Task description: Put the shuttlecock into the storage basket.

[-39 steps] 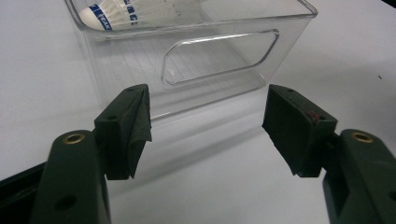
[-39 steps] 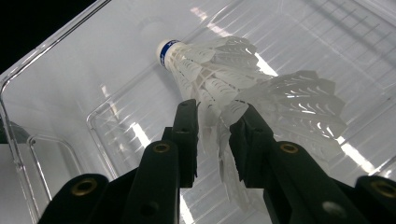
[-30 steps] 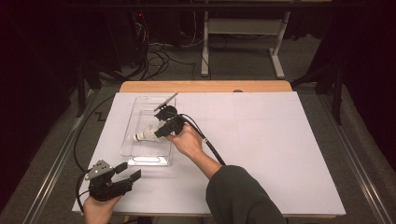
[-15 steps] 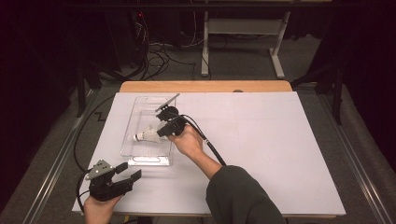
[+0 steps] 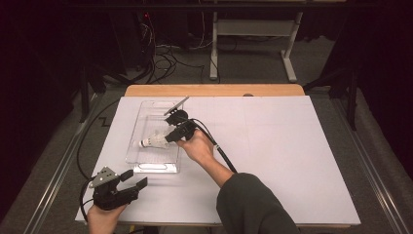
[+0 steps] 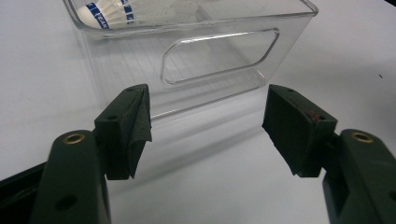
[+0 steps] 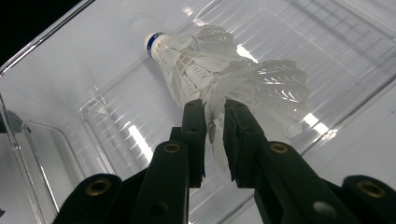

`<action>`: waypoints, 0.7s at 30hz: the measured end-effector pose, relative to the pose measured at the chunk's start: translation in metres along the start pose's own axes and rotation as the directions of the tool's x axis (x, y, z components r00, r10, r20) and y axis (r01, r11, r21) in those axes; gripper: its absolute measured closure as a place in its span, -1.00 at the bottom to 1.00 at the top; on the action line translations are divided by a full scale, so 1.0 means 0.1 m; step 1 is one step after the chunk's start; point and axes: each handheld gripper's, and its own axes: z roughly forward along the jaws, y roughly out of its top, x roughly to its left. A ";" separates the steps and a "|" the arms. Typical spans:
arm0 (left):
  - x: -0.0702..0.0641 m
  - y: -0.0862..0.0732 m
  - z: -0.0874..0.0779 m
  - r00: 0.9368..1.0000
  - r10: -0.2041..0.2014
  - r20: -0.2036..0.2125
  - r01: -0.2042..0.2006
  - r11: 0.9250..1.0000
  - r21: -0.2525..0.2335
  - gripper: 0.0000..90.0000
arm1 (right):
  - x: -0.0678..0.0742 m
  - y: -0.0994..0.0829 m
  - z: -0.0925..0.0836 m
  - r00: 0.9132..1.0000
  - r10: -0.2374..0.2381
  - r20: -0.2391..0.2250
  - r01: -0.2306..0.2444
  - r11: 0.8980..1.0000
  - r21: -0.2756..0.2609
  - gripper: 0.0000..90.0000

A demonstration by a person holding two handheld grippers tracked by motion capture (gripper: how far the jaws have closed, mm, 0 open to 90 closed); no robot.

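Clearly the right gripper [image 7: 214, 116], jaws just parting slightly, barely pinches one feather of the shuttlecock [image 7: 219, 70], centre frame inside the clear bin [image 7: 56, 70]; crushing or slipping is likely. Lower left, the left gripper [image 6: 205, 126] gapes, holding nothing.

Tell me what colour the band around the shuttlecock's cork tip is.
Blue, on the white shuttlecock; the right gripper view shows it best.

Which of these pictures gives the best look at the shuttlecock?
The right gripper view: the shuttlecock is close, feathers sharp. The high view shows it small inside the clear bin; the left gripper view catches just its blue-banded cork end.
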 end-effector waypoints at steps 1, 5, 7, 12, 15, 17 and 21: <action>0.00 0.00 0.00 1.000 0.001 0.000 -0.001 1.000 0.000 -0.27 | 0.00 0.00 -0.01 1.000 -0.015 0.001 0.015 1.000 -0.002 0.78; -0.01 0.00 0.00 1.000 0.005 -0.002 -0.005 1.000 0.003 -0.27 | 0.01 0.00 -0.05 1.000 -0.024 0.003 0.024 1.000 0.003 0.96; -0.01 0.00 0.00 1.000 0.005 -0.002 -0.005 1.000 0.002 -0.27 | 0.01 -0.01 -0.05 0.999 -0.033 0.005 0.033 0.999 0.006 1.00; -0.01 0.00 0.01 1.000 0.006 -0.002 -0.006 1.000 0.004 -0.27 | 0.01 -0.01 -0.01 1.000 -0.022 0.009 0.022 1.000 0.010 1.00; -0.01 0.00 0.01 1.000 0.003 -0.001 -0.003 1.000 0.002 -0.27 | 0.01 -0.01 0.01 1.000 -0.007 0.012 0.007 1.000 0.013 1.00; -0.01 0.00 0.01 1.000 0.003 -0.001 -0.003 1.000 0.003 -0.27 | 0.00 -0.01 0.02 1.000 -0.019 0.014 0.019 1.000 0.015 1.00; -0.01 0.00 0.00 1.000 0.003 -0.001 -0.003 1.000 0.001 -0.27 | 0.00 -0.01 0.02 1.000 -0.009 0.020 0.009 1.000 0.027 1.00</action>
